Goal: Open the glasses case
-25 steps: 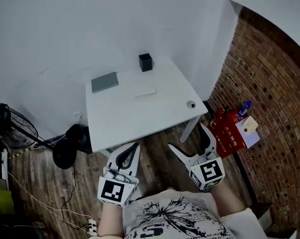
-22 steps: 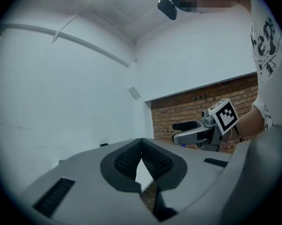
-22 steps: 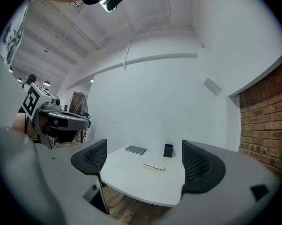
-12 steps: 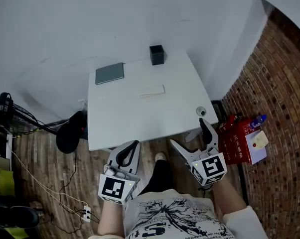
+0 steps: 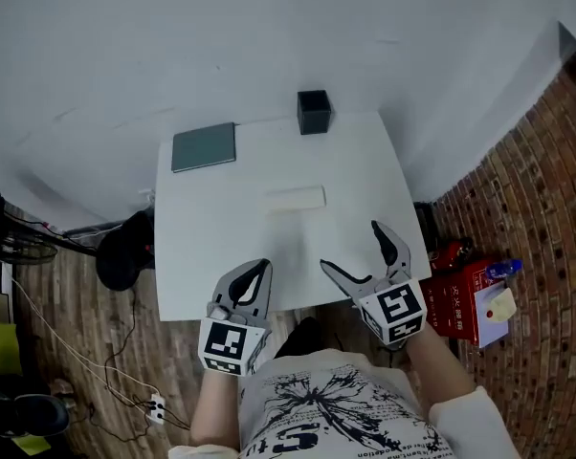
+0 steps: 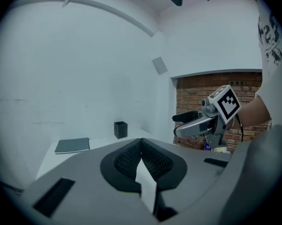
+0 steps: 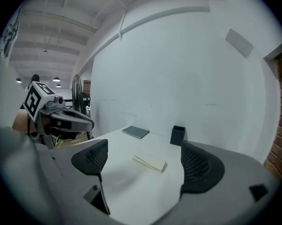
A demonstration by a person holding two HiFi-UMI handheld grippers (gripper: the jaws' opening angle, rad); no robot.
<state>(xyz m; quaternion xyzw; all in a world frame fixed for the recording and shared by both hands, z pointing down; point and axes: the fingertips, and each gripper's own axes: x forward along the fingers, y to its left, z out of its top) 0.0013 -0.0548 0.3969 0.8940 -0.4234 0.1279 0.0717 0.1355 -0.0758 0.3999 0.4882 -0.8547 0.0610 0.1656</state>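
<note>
Closest to your body, at the near edge of the white tabletop [image 5: 197, 271], you are holding both claws low and side by side. Your left claw [image 5: 259, 271] is hovering just over that edge with its jaws pressed together, pad against pad, gripping nothing. Your right claw [image 5: 355, 249] is sitting a little farther in over the white surface, with its jaws standing wide apart and nothing between them.

Level with the claws, down on the wood floor [image 5: 77, 352], a dark bag [image 5: 123, 253] is lying just beside the tabletop's left side. A red box [image 5: 460, 299] is standing on your right, near the brick wall [image 5: 546, 189].

Farther on, the case [image 5: 296, 198] is lying flat and shut near the tabletop's middle, its long side running across your view. It is well ahead of both claws and touching neither. From the right claw it is showing through the gap between the jaws, apart from both pads.

Beyond the case, toward the far left corner, a grey notebook [image 5: 204, 147] is lying flat. To its right, at the far edge, a black box [image 5: 313, 112] is standing upright, close to the white wall [image 5: 269, 36]. The case is lying apart from both of them.
</note>
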